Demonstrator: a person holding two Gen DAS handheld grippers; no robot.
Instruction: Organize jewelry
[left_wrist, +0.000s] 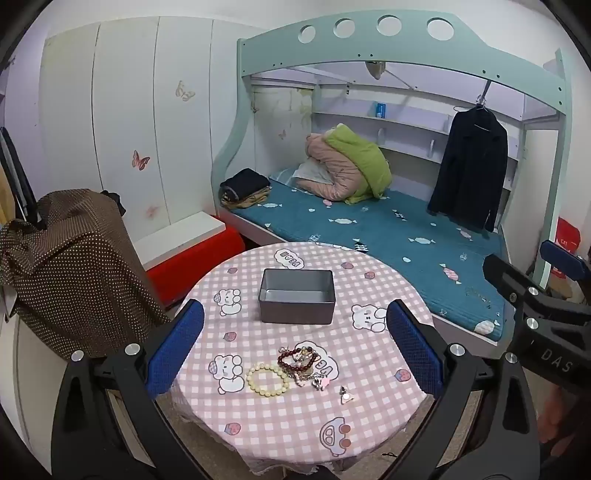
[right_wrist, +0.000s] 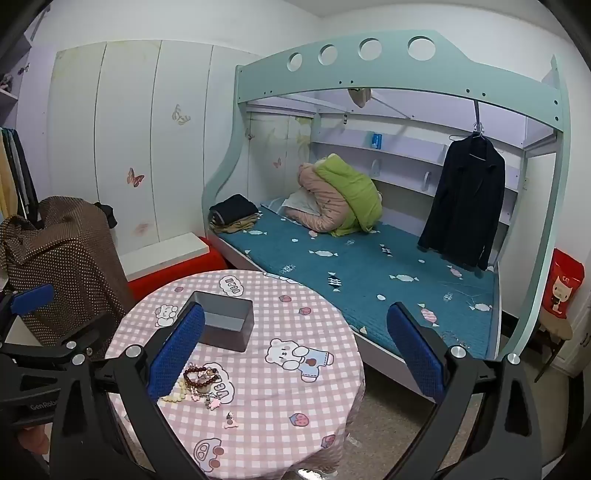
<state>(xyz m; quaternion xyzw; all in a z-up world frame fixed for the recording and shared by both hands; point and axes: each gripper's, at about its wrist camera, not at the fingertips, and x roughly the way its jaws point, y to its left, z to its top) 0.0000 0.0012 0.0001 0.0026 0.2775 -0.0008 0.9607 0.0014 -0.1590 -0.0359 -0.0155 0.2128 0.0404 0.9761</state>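
Observation:
A round table under a pink checked cloth carries a heap of jewelry near its front. The heap holds a cream bead bracelet, a dark red bead bracelet and a pink charm. A small charm lies apart to the right. Behind them stands an empty grey box. My left gripper hangs open above the heap, holding nothing. My right gripper is open too, to the right of the red bracelet and the box. Its left finger hides part of the cream bracelet.
A bunk bed with a teal mattress stands behind the table, and a dark coat hangs at its right end. A brown dotted cloth covers something at the left. A red box with a white top sits by the white wardrobe.

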